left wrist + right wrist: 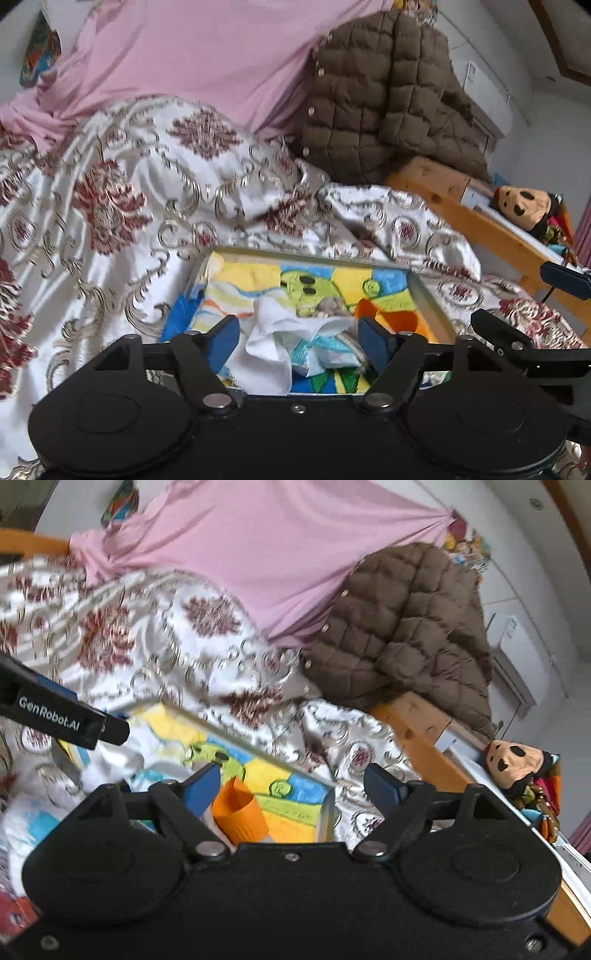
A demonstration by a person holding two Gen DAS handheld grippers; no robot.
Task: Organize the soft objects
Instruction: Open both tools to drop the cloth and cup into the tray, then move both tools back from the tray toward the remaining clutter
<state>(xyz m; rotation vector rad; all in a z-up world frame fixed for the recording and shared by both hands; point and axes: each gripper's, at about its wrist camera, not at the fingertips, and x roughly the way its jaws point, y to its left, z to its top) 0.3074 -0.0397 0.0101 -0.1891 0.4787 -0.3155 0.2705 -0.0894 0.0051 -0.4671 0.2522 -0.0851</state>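
Black gripper, blue pads, silver screws

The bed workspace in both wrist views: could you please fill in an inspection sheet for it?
Surface: patterned bedspread, rumpled.
Job's things: tray holding a colourful towel, white cloth and orange cup.
Clutter: brown quilted jacket; plush toy on the wooden bed frame.
Grippers: left gripper open over the white cloth; right gripper open, nothing held.
Cables: thin dark lead at right, unclear.
Surroundings: pink sheet, white wall.
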